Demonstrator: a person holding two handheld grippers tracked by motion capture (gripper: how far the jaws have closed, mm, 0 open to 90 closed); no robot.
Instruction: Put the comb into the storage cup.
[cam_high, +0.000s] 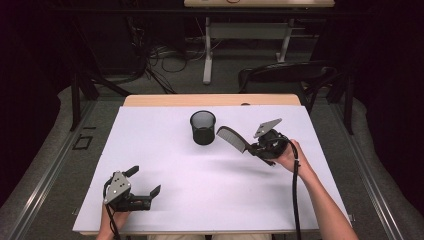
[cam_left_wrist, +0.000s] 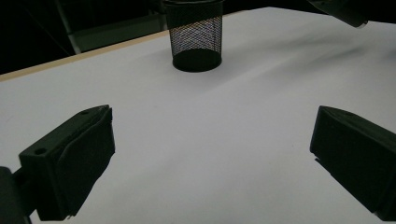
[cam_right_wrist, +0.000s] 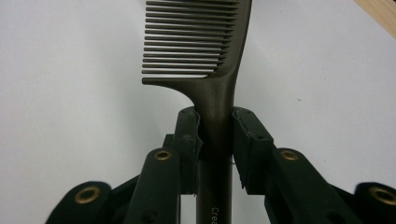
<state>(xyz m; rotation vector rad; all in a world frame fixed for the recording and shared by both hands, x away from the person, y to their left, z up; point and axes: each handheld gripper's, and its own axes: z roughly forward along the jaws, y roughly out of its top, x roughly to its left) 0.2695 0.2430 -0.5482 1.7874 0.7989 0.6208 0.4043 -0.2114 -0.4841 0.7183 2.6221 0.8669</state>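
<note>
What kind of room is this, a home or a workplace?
Probably a lab or workshop set up for recording. A white sheet covers the table, loose cables lie on the floor behind it, and a person works with hand-held grippers: the right gripper holds a comb near a mesh cup.

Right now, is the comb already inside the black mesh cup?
No, the comb is clamped by its handle in the right gripper, held in the air just beside the mesh cup, not in it.
</note>
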